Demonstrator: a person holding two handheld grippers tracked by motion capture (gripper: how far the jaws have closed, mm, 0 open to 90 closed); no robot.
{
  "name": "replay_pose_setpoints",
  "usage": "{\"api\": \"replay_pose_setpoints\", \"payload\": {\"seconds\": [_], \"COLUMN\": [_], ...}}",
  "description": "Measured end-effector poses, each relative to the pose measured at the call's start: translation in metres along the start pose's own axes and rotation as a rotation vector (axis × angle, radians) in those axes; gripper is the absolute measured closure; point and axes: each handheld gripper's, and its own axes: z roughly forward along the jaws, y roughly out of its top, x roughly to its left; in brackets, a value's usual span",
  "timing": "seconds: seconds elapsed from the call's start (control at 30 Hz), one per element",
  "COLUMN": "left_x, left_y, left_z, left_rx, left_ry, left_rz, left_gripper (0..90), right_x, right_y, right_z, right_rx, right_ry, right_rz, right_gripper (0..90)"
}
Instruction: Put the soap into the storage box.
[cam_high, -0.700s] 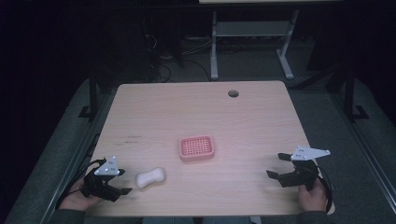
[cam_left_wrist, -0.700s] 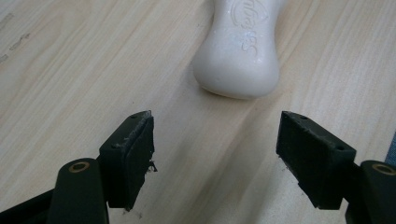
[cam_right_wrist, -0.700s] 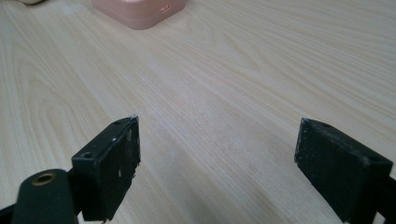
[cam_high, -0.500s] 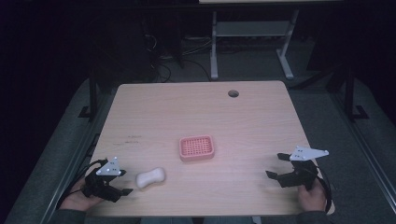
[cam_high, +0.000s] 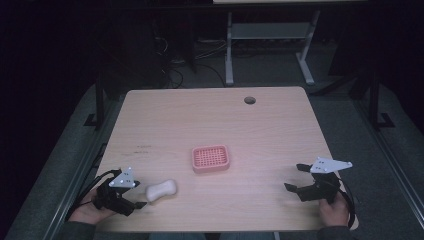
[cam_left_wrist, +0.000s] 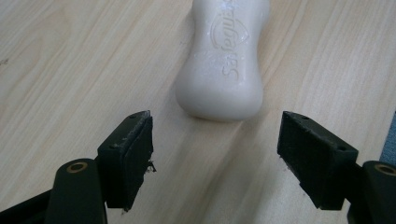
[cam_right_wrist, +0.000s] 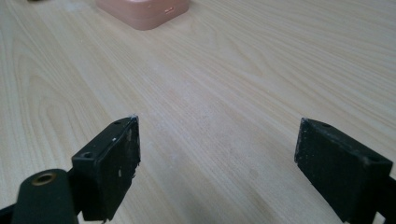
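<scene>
The left tool (cam_high: 134, 197) is sitting at the table's (cam_high: 210, 120) near left with jaws spread wide, gripping nothing; the white soap bar (cam_high: 161, 190) is lying just beyond them. The right tool (cam_high: 296, 178), equally wide and empty, is facing the pink dish (cam_high: 210, 158) at mid-table.

High view: fixed above near edge, facing forward and down; we see whole worktop (cam_high: 165, 125) mid-frame, dark floor and desk legs along top.

Left gripper view: we ride left tool (cam_left_wrist: 215, 156), low, very near worktop; white soap bar (cam_left_wrist: 224, 60) top centre. Same bar sits lower left in high view.

Right gripper view: we ride right tool (cam_right_wrist: 217, 161), low, near worktop; pink dish (cam_right_wrist: 142, 11) at top edge. Same dish sits mid-frame in high view.
</scene>
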Motion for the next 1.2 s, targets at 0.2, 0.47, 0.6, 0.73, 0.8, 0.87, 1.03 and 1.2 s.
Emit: {"api": "replay_pose_setpoints", "payload": {"seconds": [0.2,0.47,0.6,0.73,0.8,0.87,1.03,1.2], "left_x": [-0.001,-0.002,-0.002,-0.001,-0.001,-0.001,0.000,0.000], "left_y": [0.006,0.017,0.021,0.026,0.028,0.029,0.033,0.035], "left_z": [0.002,0.008,0.011,0.014,0.015,0.017,0.019,0.021], "left_rx": [0.005,0.006,0.011,0.017,0.022,0.025,0.029,0.037], "left_ry": [0.001,-0.008,-0.011,-0.014,-0.021,-0.023,-0.029,-0.032], "left_rz": [0.012,0.029,0.043,0.056,0.059,0.060,0.070,0.070], "left_gripper": [25.0,24.9,24.9,25.1,25.3,25.5,26.3,27.5], "right_x": [0.000,0.001,0.001,0.001,0.000,0.000,0.000,0.000], "right_y": [0.000,0.000,0.000,0.000,-0.001,-0.001,-0.001,-0.001], "right_z": [0.001,0.000,0.000,0.001,0.001,0.001,0.001,0.002], "right_rx": [-0.001,-0.006,-0.004,-0.004,-0.003,-0.003,-0.005,-0.007], "right_ry": [-0.001,-0.002,-0.003,-0.004,-0.005,-0.004,-0.005,-0.006], "right_rz": [-0.007,-0.011,-0.008,-0.009,-0.009,-0.005,-0.007,-0.005], "right_gripper": [13.5,13.5,13.5,13.5,13.5,13.5,13.5,13.5]}}
